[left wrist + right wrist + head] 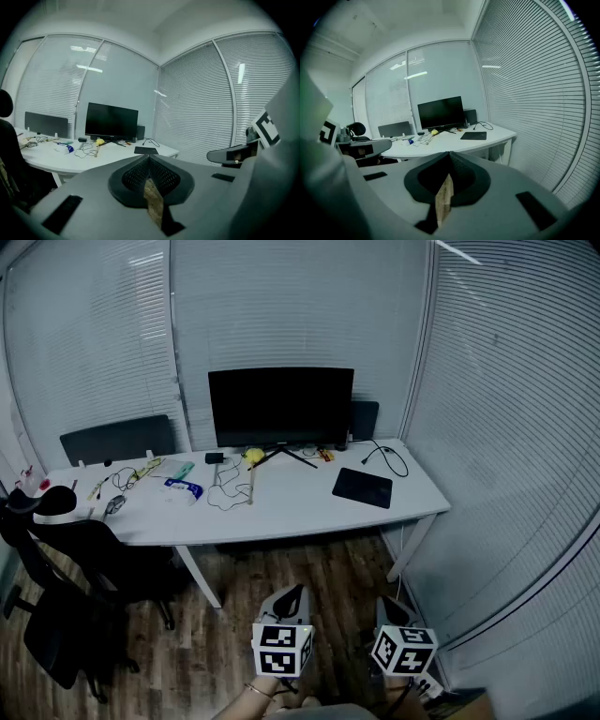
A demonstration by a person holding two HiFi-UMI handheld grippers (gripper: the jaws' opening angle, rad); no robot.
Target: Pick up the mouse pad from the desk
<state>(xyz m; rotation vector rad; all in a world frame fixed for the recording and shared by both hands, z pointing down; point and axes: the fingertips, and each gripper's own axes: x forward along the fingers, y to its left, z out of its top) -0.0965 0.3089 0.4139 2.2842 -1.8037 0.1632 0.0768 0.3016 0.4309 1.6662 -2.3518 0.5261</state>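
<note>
Well back from the desk (291,514): left hand-held gripper (287,604) and right hand-held gripper (393,612) closed, empty.
Best to approach, open the right one, and pinch the mouse pad (363,487) by its edge.

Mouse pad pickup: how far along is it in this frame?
Done: nothing yet; the mouse pad lies flat on the desk, right of the monitor. In hand: nothing; the left gripper and right gripper are both shut and empty, held above the floor well short of the desk. Left: approach the desk, open a gripper, grip the pad and lift it.
</note>
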